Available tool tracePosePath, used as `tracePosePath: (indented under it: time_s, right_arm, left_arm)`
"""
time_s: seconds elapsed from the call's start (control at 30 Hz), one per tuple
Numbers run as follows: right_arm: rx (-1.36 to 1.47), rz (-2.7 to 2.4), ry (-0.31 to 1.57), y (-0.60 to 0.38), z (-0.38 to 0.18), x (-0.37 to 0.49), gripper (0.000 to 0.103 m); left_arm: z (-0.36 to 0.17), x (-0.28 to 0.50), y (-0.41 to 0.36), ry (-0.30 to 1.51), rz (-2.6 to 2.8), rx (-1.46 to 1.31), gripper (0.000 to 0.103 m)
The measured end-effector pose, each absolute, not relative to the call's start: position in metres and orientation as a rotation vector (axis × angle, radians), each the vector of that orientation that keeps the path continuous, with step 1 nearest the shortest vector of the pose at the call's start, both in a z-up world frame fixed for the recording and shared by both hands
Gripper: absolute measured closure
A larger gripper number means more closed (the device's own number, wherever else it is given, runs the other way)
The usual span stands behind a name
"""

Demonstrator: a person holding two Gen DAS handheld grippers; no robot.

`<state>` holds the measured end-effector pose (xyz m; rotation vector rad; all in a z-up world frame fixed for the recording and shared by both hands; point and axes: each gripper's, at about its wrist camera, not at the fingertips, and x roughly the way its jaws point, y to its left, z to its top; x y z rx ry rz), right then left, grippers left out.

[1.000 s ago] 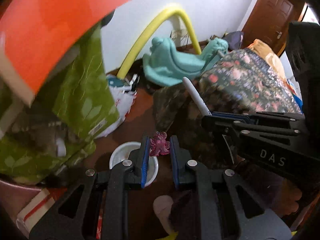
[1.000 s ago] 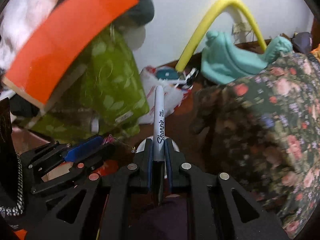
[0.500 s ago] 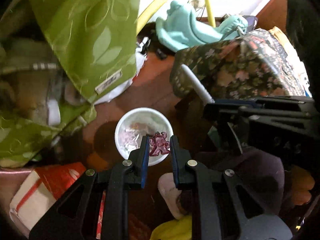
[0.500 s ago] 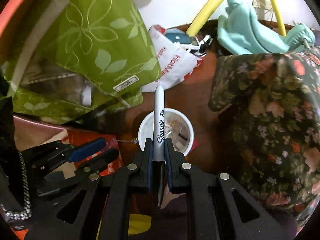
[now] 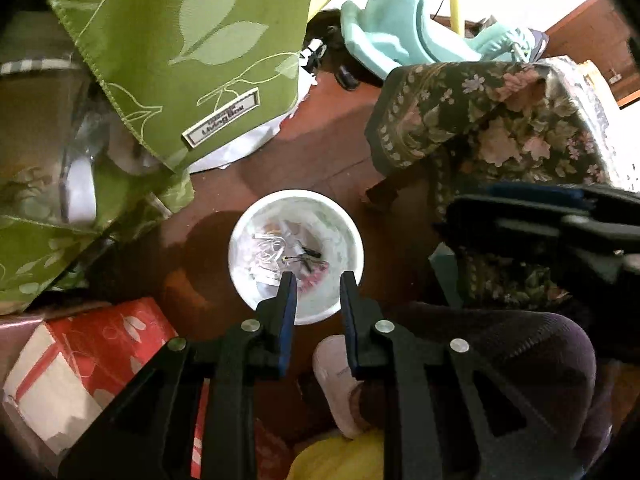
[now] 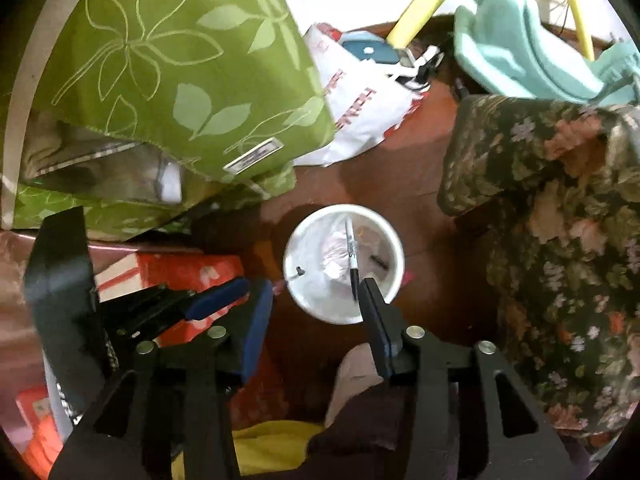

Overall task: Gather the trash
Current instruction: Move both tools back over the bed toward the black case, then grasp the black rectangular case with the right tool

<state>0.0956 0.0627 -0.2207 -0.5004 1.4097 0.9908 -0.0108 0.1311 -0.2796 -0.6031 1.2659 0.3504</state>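
Black right hand-held gripper (image 6: pixel 316 298) just opened, empty.

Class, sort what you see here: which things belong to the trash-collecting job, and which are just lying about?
Job: white bin, marker now in it, right gripper whose jaws have just opened, left gripper.

Lying about: green cushion, floral cloth, red box.

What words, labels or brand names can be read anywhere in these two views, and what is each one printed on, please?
"Living Box", roughly: sewn tag on the green leaf-print fabric; small and hard to confirm.
Red lettering on the white plastic bag: creased, not readable.
Print on the marker in the white bin: too small to read.
Nothing else is legible.
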Motion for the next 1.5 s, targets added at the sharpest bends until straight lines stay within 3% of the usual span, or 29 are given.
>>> tracePosePath:
  time_s: [0.4, 0.5, 0.9, 1.2, 1.5]
  right_arm:
    - [-0.454, 0.919, 1.201, 0.001, -0.158, 0.126, 0.061]
    - [-0.41, 0.882, 1.166, -0.029, -0.14, 0.144, 0.061]
    - [-0.127, 0.539, 1.044, -0.189, -0.084, 0.25, 0.061]
    - [0.137, 0.277, 1.056, -0.297, -0.095, 0.343, 0.061]
    - [0.379, 0.09, 1.148, -0.342, -0.154, 0.446, 0.061]
  left_arm:
    - [-0.255, 0.007, 0.111, 1.261, 0.346, -0.509, 0.075]
    - [-0.245, 0.016, 0.106, 1.26, 0.358, -0.483, 0.064]
    - [-0.167, 0.077, 0.059, 1.077, 0.328, -0.335, 0.064]
    - [-0.104, 0.149, 0.029, 0.879, 0.266, -0.311, 0.062]
    - [-0.101, 0.213, 0.008, 0.816, 0.245, -0.299, 0.06]
